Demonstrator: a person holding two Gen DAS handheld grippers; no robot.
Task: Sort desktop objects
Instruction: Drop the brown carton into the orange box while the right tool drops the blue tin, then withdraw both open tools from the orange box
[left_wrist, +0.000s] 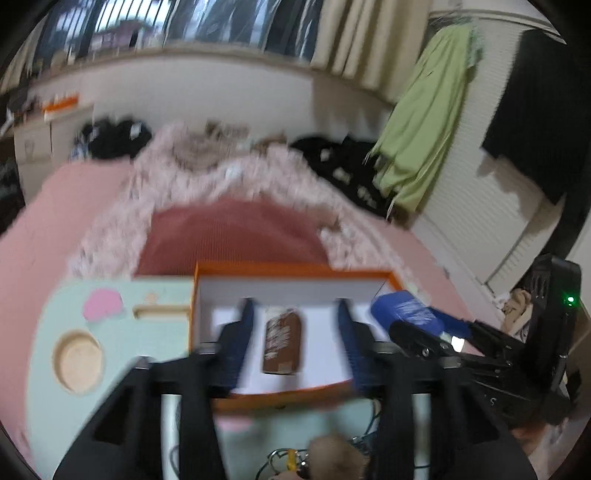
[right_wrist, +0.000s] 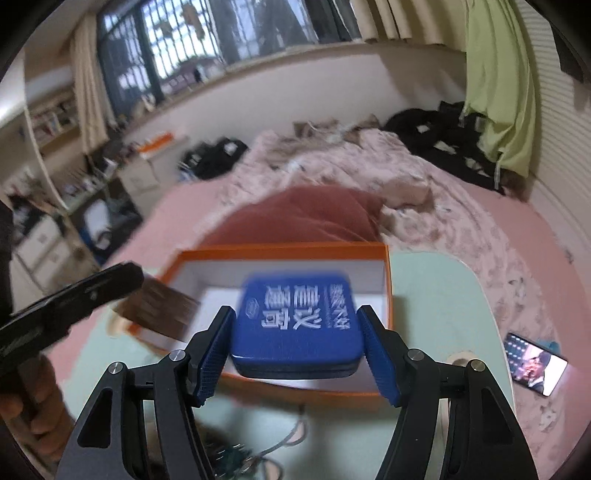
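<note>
- The orange box (right_wrist: 280, 254) — the open container into which the desktop objects appear to be sorted — is seen standing on the pale green tabletop (right_wrist: 436, 295), which is set over a pink bed (right_wrist: 480, 206).
- A brown packet (left_wrist: 281, 341) is seen in the left wrist view between the fingers of the left hand-held gripper (left_wrist: 295, 343), above the white floor of the box; the jaws are parted and the pads are not pressed on it, so it is judged to be released. Whether it is already lying on the floor or is in mid-drop cannot be told through the blur.
- A blue tin (right_wrist: 297, 325) is clamped flat between the pads of the right hand-held gripper (right_wrist: 297, 350) and is held over the near part of the box, not yet set down.
- One object, then, is judged as good as sorted, and a second is poised for placing.
- What is left — a tangle of wires and small parts (right_wrist: 236, 456) is seen at the near edge of the tabletop, and a phone (right_wrist: 535, 363) with a lit screen is seen lying to the right, on the bed just beside the tabletop.
- The tabletop's round cup recess (left_wrist: 78, 362) is seen empty.
</note>
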